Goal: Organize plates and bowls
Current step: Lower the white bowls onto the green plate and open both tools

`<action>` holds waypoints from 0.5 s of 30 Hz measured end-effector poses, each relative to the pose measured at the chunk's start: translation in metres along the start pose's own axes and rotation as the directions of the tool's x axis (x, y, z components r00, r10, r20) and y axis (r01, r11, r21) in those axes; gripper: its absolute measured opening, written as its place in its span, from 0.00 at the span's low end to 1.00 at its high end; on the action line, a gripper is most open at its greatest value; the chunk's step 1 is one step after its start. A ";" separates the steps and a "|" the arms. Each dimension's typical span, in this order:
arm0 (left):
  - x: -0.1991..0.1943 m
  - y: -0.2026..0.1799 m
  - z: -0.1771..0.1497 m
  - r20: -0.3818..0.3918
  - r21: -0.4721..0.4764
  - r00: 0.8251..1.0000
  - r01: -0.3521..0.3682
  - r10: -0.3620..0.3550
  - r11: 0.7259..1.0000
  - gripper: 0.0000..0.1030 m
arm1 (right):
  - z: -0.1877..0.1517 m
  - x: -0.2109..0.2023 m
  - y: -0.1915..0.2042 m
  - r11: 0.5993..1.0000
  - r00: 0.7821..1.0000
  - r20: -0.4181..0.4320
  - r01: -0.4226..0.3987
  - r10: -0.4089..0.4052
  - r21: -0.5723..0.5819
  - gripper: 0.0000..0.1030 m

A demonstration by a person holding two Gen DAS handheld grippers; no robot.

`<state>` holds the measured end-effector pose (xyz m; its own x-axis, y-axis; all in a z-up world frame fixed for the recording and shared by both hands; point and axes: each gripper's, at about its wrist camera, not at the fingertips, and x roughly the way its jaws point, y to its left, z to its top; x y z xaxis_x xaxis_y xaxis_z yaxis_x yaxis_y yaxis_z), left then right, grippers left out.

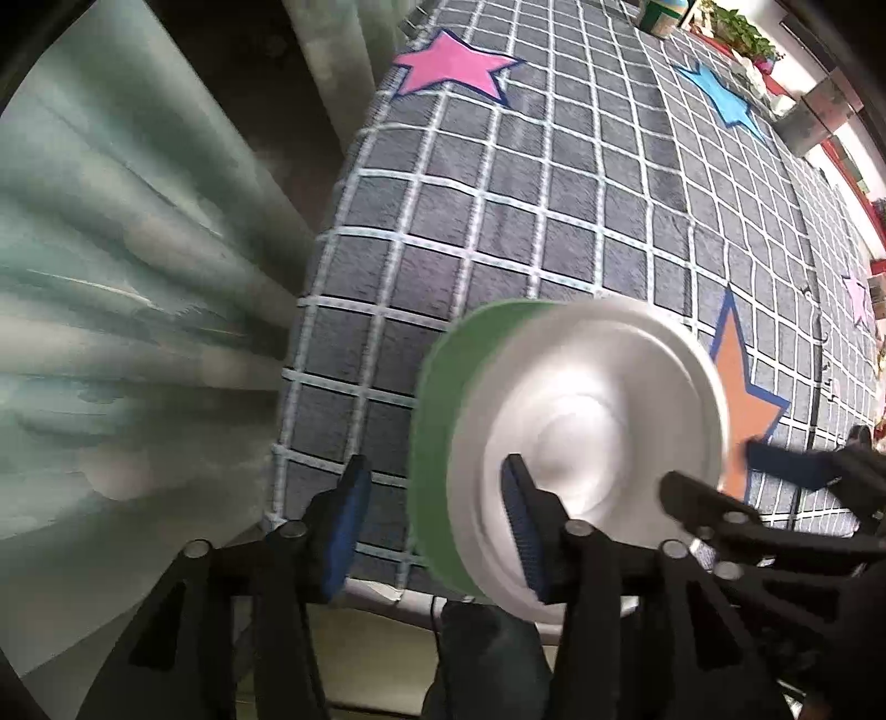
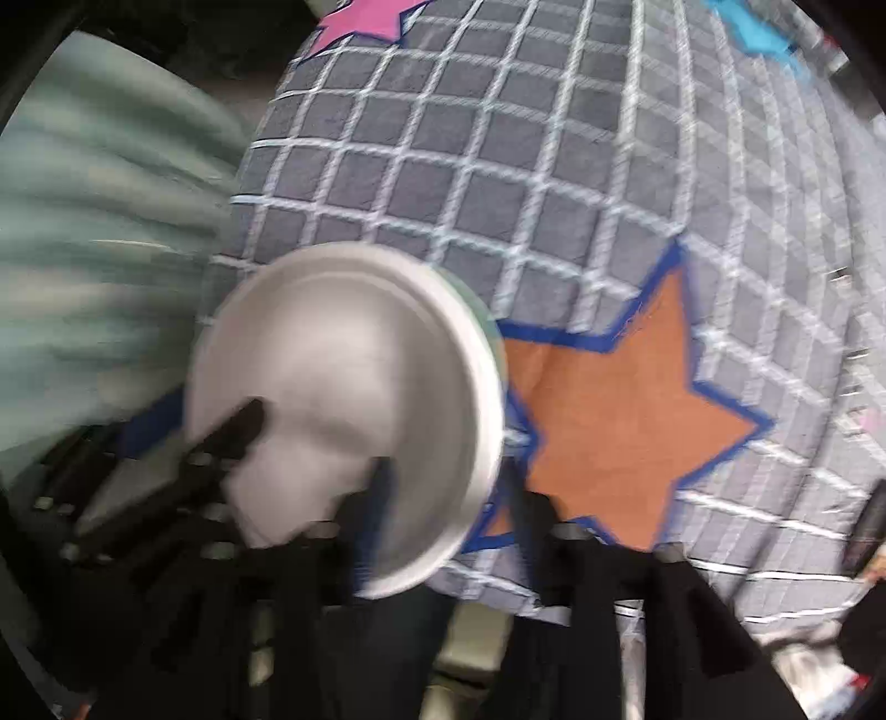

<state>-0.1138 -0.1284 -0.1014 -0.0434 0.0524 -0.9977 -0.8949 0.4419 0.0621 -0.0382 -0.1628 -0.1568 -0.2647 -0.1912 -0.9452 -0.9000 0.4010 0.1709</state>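
A white bowl (image 1: 581, 421) sits on a green plate (image 1: 437, 399) near the front edge of the cloth-covered table (image 1: 554, 221). My left gripper (image 1: 437, 526) points down, open, astride the stack's left rim. One blue-padded finger hangs over the bowl and the other stands outside the green edge. My right gripper (image 1: 731, 476) straddles the opposite rim. In the blurred right wrist view the white bowl (image 2: 343, 387) fills the left. My right gripper (image 2: 454, 504) is open around its rim, and my left gripper (image 2: 194, 432) stands across from it. No pad visibly presses on either dish.
The grey checked cloth carries an orange star (image 2: 620, 421) right beside the stack, a pink star (image 1: 451, 69) and a blue star (image 1: 720, 94) farther off. A teal curtain (image 1: 111, 277) hangs left of the table. A tub (image 1: 662, 16) and plants stand at the far end.
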 end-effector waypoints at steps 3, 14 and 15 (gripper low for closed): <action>-0.013 0.011 -0.004 0.044 0.001 0.999 0.006 -0.006 1.000 0.78 | 0.000 -0.014 -0.004 1.000 0.999 0.035 0.007 -0.007 0.009 0.83; -0.043 -0.028 -0.022 0.072 0.126 0.997 0.017 -0.026 0.992 0.88 | -0.015 -0.059 -0.006 1.000 0.994 0.108 0.001 -0.001 -0.001 0.99; -0.043 -0.031 -0.024 0.075 0.131 0.997 0.021 -0.031 0.991 0.88 | -0.014 -0.060 -0.005 1.000 0.994 0.109 0.006 -0.006 0.000 0.99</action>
<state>-0.0948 -0.1662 -0.0614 0.0182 0.1061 -0.9942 -0.8298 0.5563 0.0442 -0.0225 -0.1661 -0.0972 -0.2201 -0.0950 -0.9708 -0.9014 0.4002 0.1652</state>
